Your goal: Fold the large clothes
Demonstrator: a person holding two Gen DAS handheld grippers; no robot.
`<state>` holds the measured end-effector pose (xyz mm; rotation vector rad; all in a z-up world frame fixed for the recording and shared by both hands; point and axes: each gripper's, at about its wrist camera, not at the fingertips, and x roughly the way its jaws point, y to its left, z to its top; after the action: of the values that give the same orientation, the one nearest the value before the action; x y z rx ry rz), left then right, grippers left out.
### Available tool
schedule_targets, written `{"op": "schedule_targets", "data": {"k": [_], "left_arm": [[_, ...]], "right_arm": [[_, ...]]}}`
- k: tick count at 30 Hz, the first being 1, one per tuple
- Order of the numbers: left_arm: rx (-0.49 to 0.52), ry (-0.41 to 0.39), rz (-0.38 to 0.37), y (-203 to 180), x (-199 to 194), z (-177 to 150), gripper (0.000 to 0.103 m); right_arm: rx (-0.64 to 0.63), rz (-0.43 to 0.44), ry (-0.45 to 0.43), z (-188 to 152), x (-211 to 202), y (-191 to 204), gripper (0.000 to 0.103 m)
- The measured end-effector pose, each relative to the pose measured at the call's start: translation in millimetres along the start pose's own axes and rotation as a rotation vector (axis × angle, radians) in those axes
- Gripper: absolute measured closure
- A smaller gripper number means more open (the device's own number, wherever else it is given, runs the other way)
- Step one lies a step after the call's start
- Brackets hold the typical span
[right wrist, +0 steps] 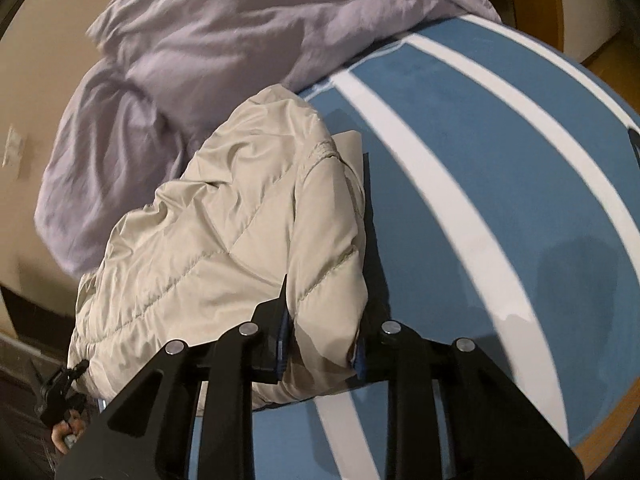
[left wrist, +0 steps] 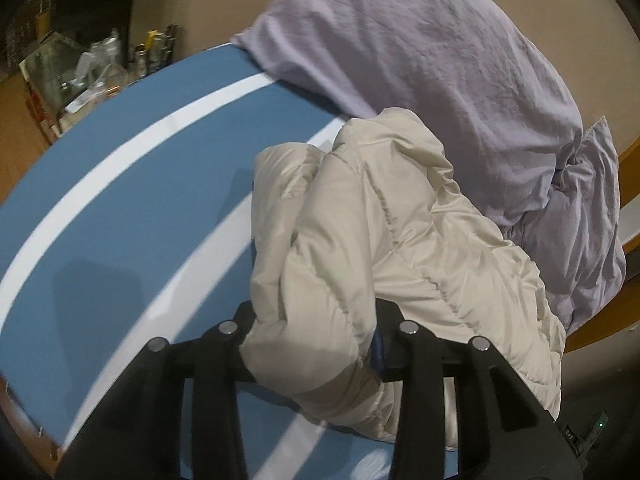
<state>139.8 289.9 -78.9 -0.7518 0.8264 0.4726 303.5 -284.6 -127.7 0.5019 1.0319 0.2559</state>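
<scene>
A cream quilted jacket (left wrist: 400,220) lies bunched on a blue bed sheet with white stripes (left wrist: 132,200). My left gripper (left wrist: 316,320) is shut on a thick fold of the jacket's edge, and the fabric bulges out between the black fingers (left wrist: 390,312). In the right wrist view the same jacket (right wrist: 220,220) spreads to the left over the striped sheet (right wrist: 500,160). My right gripper (right wrist: 324,320) is shut on another puffy fold, with the blue pads (right wrist: 282,344) pressing into it. The jacket's underside is hidden.
A crumpled lilac duvet (left wrist: 440,60) (right wrist: 200,40) lies just beyond the jacket against a beige wall. Glass jars and bottles (left wrist: 104,64) crowd a surface past the bed's far left corner. A wooden frame (left wrist: 628,160) borders the bed. A hand on a black tool (right wrist: 60,392) shows at the lower left.
</scene>
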Motion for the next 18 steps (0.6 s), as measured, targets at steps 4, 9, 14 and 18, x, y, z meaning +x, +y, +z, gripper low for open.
{"op": "schedule_targets", "data": {"k": [4, 9, 14, 18], "left_arm": [[-0.008, -0.001, 0.035, 21.2, -16.6, -18.6, 0.062], [-0.029, -0.003, 0.089, 27.5, -22.2, -27.9, 0.047], [-0.023, -0.007, 0.122, 24.0, -18.7, -29.3, 0.029], [-0.020, -0.002, 0.127, 22.2, -12.4, -29.8, 0.018]], "right_arm": [[-0.057, 0.000, 0.020, -25.5, -11.8, 2.8, 0.077], [-0.097, -0.092, -0.008, -22.0, -22.1, 9.6, 0.063], [-0.184, -0.168, -0.101, -11.0, -36.5, 26.7, 0.049], [-0.283, -0.161, -0.114, -10.6, -30.8, 57.0, 0.048]]}}
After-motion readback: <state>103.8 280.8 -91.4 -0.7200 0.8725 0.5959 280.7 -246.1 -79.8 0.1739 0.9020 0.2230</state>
